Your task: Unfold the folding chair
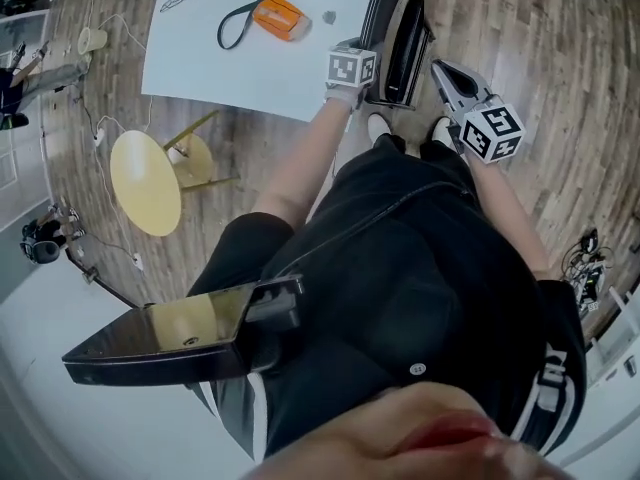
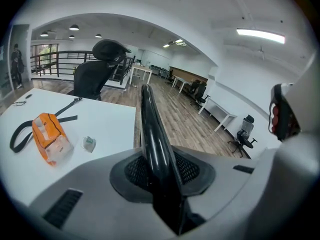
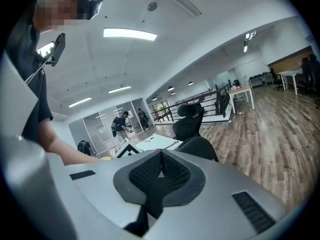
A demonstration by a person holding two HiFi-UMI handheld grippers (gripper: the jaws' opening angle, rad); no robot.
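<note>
Grip: left gripper clamps folding chair by its top tube, beside the table corner. Right gripper jaws together, empty (just beside chair). Best: hold left firm, swing seat out with right.

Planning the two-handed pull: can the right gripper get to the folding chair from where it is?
Probably yes. The right gripper hangs just beside the folding chair, nothing between them, but its jaws are shut and would need opening. The left gripper grips the chair's top rail.

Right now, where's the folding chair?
The folding chair stands folded at the head view's top centre-right, beside the right edge of the white table, its black frame clamped in the left gripper.
</note>
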